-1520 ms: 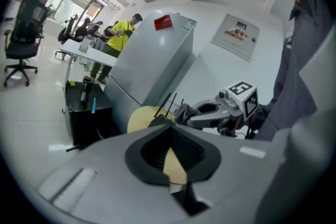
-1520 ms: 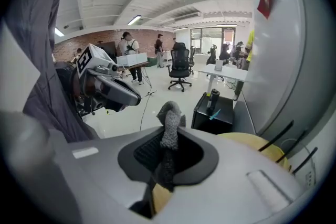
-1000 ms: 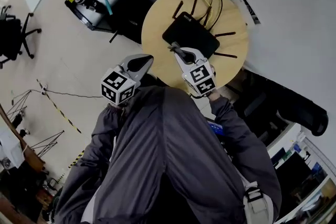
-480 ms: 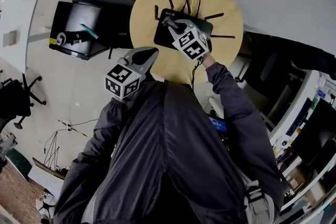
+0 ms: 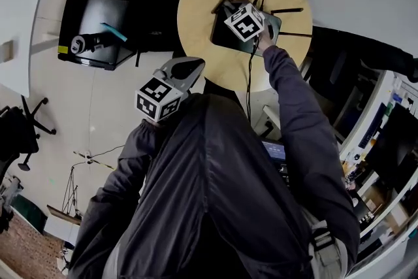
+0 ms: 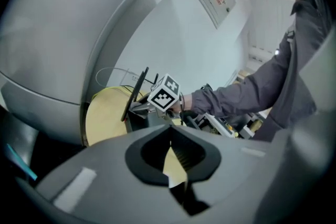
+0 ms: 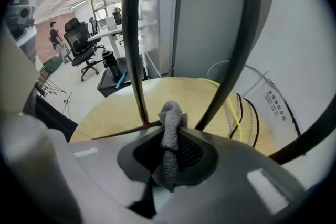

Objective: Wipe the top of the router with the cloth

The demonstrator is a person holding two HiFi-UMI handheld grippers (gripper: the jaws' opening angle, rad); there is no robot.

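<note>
On the round table (image 5: 199, 16), the router (image 5: 221, 39) lay flat about mid-table. Its long axis ran roughly left-right in head view, slightly tilted. Antennas (image 7: 134, 34) stuck out from its far and right sides, and two rose right ahead of the right gripper (image 7: 170, 131). That gripper was over the router top, jaws clamped on a grey cloth (image 7: 169, 144). Cables (image 7: 232, 107) ran off the far edge. Left gripper (image 6: 170, 136) was closed and empty, off the table's near edge and aimed at it. Black cart (image 5: 91, 36) was on the floor to the left.
</note>
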